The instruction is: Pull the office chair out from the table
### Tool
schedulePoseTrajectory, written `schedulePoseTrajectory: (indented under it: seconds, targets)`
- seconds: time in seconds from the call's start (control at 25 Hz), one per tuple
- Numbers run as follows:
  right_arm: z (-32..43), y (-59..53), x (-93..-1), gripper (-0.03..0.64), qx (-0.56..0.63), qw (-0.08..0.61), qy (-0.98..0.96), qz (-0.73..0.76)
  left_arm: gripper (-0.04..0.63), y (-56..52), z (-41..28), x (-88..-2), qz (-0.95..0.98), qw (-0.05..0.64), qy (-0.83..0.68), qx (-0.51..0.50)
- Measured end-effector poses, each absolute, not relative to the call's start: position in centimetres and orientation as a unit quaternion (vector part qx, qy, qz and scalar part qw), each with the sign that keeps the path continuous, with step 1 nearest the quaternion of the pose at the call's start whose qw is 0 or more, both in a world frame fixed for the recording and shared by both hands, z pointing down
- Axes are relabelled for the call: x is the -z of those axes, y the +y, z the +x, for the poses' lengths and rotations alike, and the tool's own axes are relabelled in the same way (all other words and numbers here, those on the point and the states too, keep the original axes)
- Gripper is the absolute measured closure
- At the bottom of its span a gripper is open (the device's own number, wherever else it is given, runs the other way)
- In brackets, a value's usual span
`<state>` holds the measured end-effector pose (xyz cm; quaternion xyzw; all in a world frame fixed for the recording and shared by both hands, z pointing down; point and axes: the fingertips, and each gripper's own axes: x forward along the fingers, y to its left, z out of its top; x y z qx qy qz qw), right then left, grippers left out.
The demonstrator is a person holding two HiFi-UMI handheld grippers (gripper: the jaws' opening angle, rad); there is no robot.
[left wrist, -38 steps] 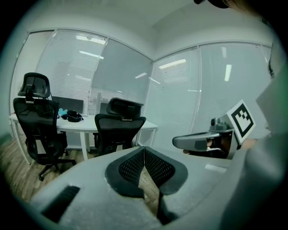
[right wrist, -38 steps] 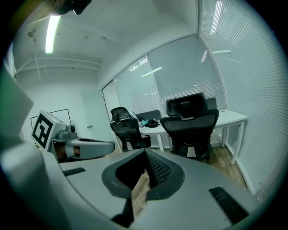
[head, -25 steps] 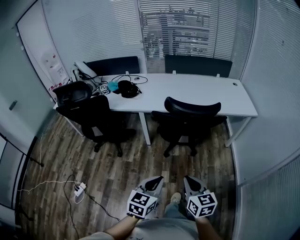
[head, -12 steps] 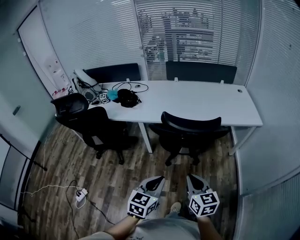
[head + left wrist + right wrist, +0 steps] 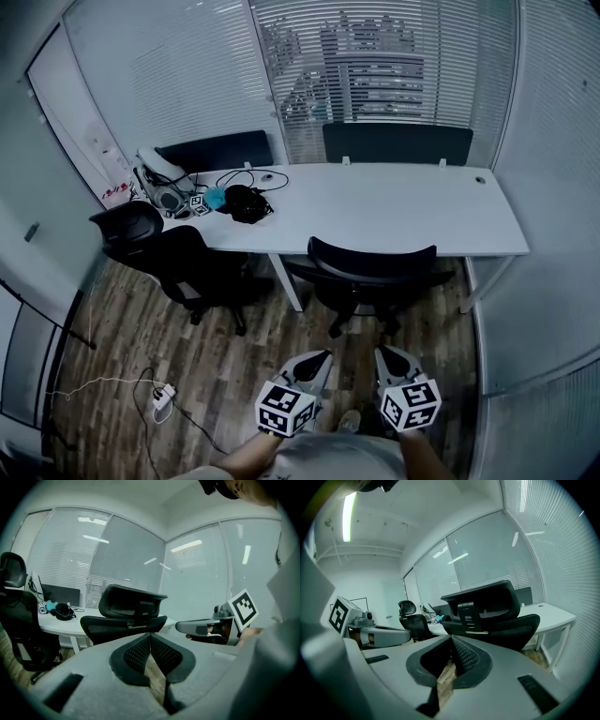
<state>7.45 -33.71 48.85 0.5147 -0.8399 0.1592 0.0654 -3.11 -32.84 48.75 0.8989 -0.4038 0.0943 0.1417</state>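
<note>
The black office chair (image 5: 372,264) stands tucked against the near edge of the long white table (image 5: 403,211), its curved backrest towards me. My left gripper (image 5: 316,358) and right gripper (image 5: 385,355) hang side by side low in the head view, short of the chair and apart from it. Both are shut with nothing between the jaws. The left gripper view has the chair's back (image 5: 132,605) straight ahead beyond the closed tips of my left gripper (image 5: 150,635). In the right gripper view the chair (image 5: 487,609) fills the middle, past my right gripper (image 5: 451,638).
A second black chair (image 5: 183,262) with a headrest stands at the table's left end. Cables, a black headset (image 5: 246,202) and small items lie on the table's left part. A power strip (image 5: 161,397) and cord lie on the wood floor at left. Blind-covered glass walls close in behind and at right.
The table and chair have come nearer and lower in the head view as I stepped towards them. Both grippers kept their place in the view and stayed shut.
</note>
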Motion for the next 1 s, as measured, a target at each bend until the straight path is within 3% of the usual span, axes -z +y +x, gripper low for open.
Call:
schedulePoseTrajectory:
  seconds: [1.0]
  targets:
    - [9.3,-39.8,-47.9,0.609,-0.154,0.068,-0.821,0.545,0.583,-41.4,-4.0,-48.3,0.903,0.129,-0.397,-0.104]
